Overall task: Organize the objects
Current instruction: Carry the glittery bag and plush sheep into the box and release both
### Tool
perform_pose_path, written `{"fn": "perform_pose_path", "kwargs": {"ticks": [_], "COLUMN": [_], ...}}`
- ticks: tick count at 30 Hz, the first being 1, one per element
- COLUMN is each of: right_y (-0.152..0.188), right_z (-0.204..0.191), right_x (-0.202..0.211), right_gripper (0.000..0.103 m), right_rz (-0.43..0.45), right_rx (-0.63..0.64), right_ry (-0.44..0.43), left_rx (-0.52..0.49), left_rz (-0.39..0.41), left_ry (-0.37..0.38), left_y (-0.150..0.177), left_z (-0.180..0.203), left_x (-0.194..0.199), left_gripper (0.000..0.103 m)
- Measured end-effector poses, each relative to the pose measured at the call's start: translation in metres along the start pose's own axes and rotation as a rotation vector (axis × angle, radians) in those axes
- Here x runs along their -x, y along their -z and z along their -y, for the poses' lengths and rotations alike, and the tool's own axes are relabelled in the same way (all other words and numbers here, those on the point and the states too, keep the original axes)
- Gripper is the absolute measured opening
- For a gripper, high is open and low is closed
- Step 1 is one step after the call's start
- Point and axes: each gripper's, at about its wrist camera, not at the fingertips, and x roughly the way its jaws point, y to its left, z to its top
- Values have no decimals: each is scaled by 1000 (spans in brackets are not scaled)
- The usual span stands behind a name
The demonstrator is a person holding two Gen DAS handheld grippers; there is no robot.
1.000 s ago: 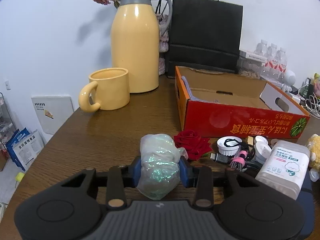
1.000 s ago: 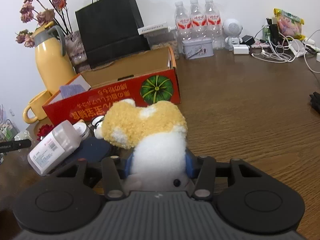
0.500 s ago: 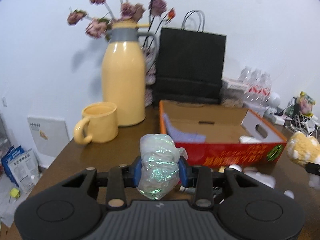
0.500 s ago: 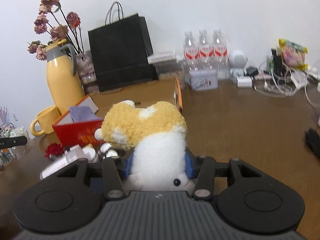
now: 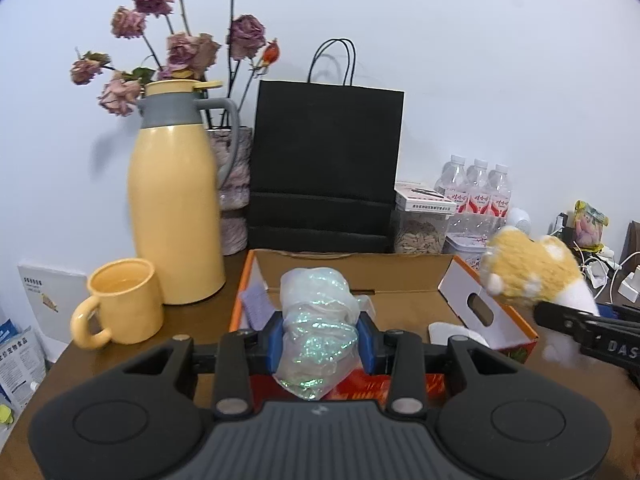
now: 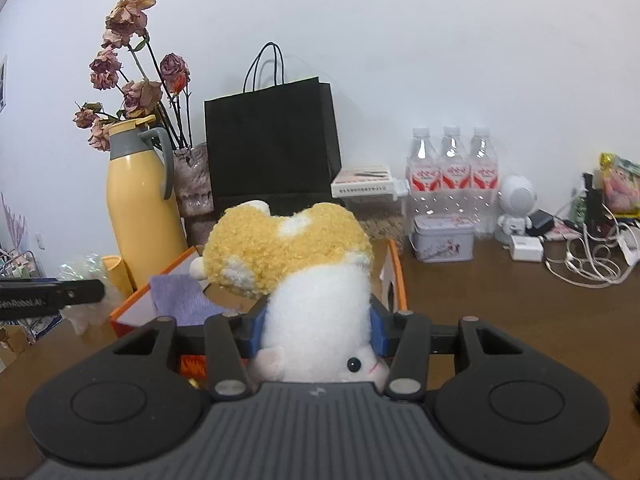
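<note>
The left gripper (image 5: 320,338) clamps a shimmery plastic bag (image 5: 316,328); the right gripper (image 6: 316,330) clamps a plush toy (image 6: 300,264). Ahead of both sits an open cardboard box (image 5: 360,272), perhaps holding purple cloth (image 6: 180,300); a yellow jug (image 5: 174,208) and mug (image 5: 120,302) stand left.

The left gripper (image 5: 320,334) has its blue pads pressed against both sides of a crumpled clear plastic bag with iridescent flecks (image 5: 316,330); beyond it an open red-and-orange cardboard box (image 5: 486,320) sits on the brown wooden table (image 5: 200,320); a purple cloth (image 5: 256,304) lies at the box's left end; left of the box stand a yellow mug (image 5: 120,300) and a tall yellow thermos jug (image 5: 174,208); at the right edge the right gripper (image 5: 580,326) grips a yellow-and-white plush toy (image 5: 532,270).
</note>
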Motion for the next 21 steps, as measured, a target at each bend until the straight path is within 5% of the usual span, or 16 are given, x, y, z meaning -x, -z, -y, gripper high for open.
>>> {"fn": "perform_pose_path", "kwargs": {"ticks": [21], "right_y": [-20], "right_z": [-3], "right_x": [-121], "right_gripper": [48], "right_rz": [-72], "right_rx": [20], "right_ry": [-26], "left_rx": [-19], "left_rz": [-58], "left_ry": [-71], "left_y": [-31], "left_z": [27], "left_x": [-117], "left_gripper": [35]}}
